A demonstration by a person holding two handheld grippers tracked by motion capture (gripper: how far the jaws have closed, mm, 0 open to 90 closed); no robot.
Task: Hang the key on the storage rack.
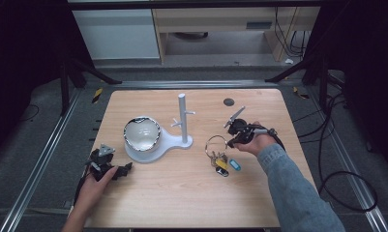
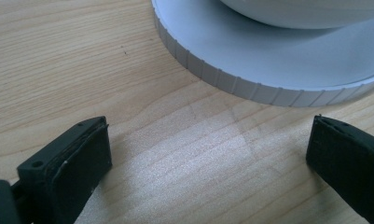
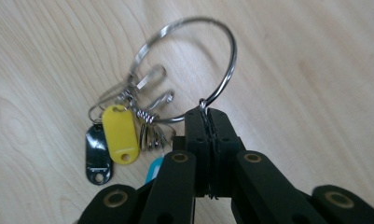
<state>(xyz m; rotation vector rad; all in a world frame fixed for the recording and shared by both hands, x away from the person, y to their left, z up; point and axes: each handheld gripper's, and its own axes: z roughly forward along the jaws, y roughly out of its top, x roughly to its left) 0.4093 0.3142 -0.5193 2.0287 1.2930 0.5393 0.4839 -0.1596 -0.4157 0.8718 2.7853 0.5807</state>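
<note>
The left gripper rests on the worktop, fingers spread wide and empty just beside the white stand, likely waiting. The stand's pegged post seems the place to hang things. Right of it, the right gripper pinches the key ring at its rim, so the tagged keys dangle free.

Table evenly lit, surroundings dark; bowl glares; both gripper views soft, blurred.
</note>
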